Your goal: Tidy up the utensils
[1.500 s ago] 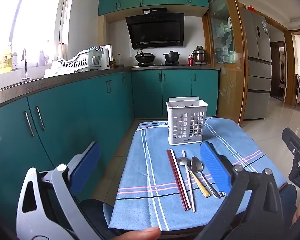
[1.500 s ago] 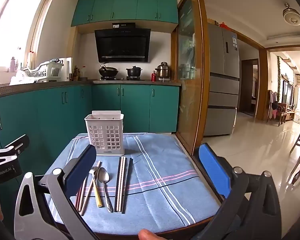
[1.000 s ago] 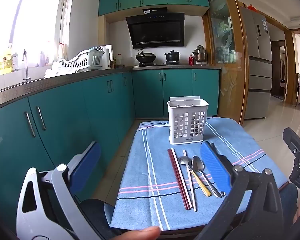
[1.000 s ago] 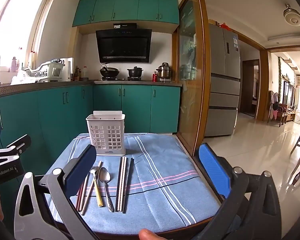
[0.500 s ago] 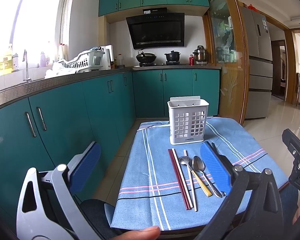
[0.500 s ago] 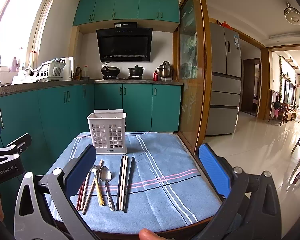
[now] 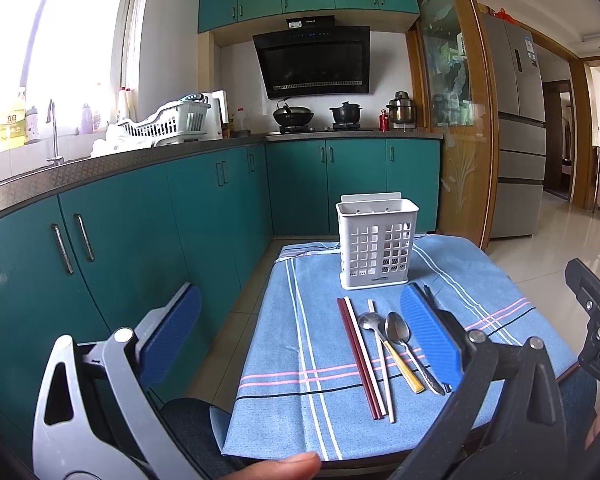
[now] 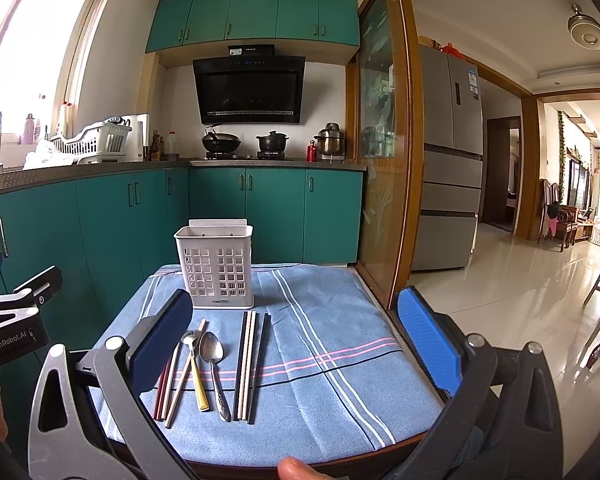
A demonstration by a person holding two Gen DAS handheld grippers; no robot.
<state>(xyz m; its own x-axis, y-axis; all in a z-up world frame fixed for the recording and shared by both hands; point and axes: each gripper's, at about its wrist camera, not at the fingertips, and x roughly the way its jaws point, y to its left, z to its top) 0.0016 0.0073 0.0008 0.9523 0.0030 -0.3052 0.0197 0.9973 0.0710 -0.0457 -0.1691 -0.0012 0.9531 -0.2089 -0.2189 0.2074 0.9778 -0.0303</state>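
Observation:
A white slotted utensil holder (image 7: pixel 375 242) (image 8: pixel 216 265) stands upright at the far side of a small table under a blue striped cloth (image 7: pixel 324 344) (image 8: pixel 320 364). In front of it lie red chopsticks (image 7: pixel 358 356), a pale chopstick (image 7: pixel 380 360), a yellow-handled spoon (image 7: pixel 388 354) (image 8: pixel 196 368), a steel spoon (image 7: pixel 410 350) (image 8: pixel 216 372) and dark and pale chopsticks (image 8: pixel 249 364). My left gripper (image 7: pixel 300 340) hangs open near the table's front left. My right gripper (image 8: pixel 296 344) is open too, above the near part of the cloth. Neither holds anything.
Teal cabinets (image 7: pixel 140 232) and a counter with a sink and a dish rack (image 7: pixel 168 120) run along the left. A stove with pots (image 8: pixel 244 144) is behind. A glass partition (image 8: pixel 384 152), a fridge (image 8: pixel 452 160) and open tiled floor (image 8: pixel 520 280) are on the right.
Both views have crept slightly toward the table, so the holder and utensils sit a little nearer. Both grippers stay open and nothing on the cloth has moved.

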